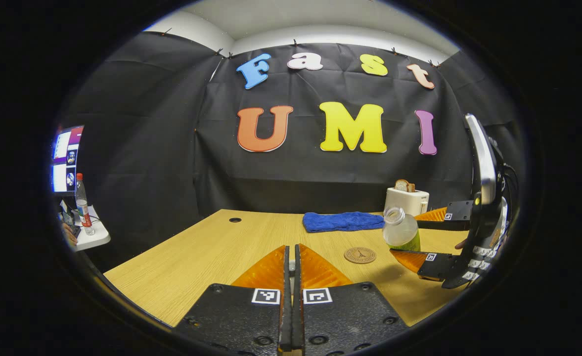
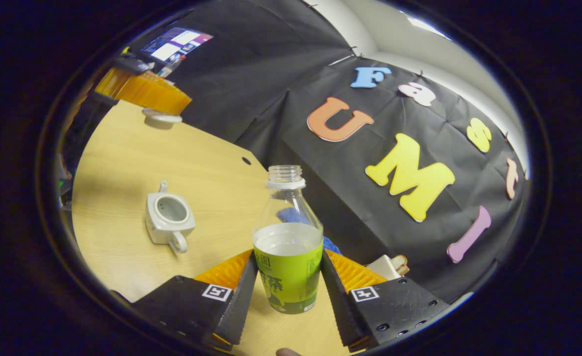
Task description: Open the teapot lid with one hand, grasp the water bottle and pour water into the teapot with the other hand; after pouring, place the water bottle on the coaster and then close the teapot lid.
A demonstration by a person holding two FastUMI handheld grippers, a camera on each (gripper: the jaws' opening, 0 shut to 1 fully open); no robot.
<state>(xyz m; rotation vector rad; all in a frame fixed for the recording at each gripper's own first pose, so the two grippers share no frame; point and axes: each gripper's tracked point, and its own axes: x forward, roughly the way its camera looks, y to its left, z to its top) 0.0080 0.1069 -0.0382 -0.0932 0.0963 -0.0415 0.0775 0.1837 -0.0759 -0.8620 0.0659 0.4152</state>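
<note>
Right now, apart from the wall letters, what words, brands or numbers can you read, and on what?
None can be read for sure.
Water bottle label: print too small and curved.
Coaster: engraved rim marks too small.
Toaster: mark blurred.
Right tongs: square code tags, no words.
</note>
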